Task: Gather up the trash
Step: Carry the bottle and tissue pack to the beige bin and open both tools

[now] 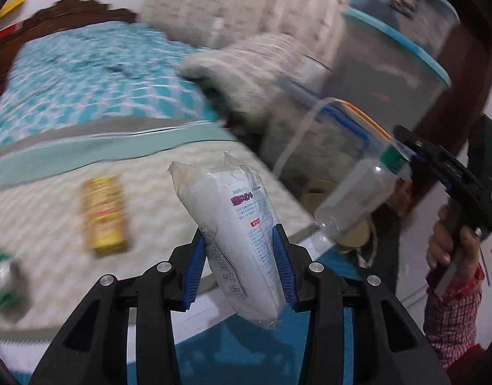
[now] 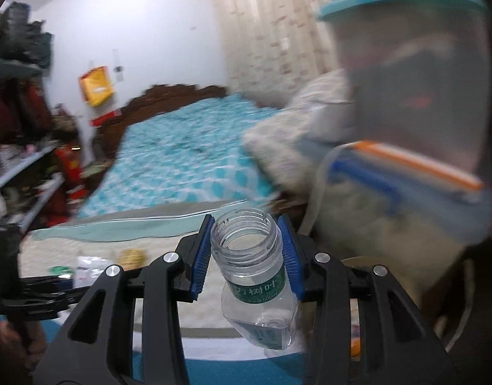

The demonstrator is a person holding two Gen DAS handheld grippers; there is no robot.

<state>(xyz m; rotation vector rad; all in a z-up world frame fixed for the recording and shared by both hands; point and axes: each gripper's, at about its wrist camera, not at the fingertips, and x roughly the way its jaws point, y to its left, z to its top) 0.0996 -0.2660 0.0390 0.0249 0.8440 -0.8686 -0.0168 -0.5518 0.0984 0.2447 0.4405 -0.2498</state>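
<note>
left gripper (image 1: pixel 242 266) clamped on a white plastic packet (image 1: pixel 239 237), lifted off the mat. right gripper (image 2: pixel 247 256) pinching an uncapped clear bottle (image 2: pixel 257 279) at the neck. two pieces in hand, then. farther out, yellow box (image 1: pixel 105 213) and green wrapper (image 1: pixel 0 276) waiting on the mat (image 1: pixel 47 218); no bin clearly visible.

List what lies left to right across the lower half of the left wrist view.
Green-and-white can → yellow rectangular box → white plastic packet clamped in the left gripper → clear plastic bottle held by the right gripper.
</note>
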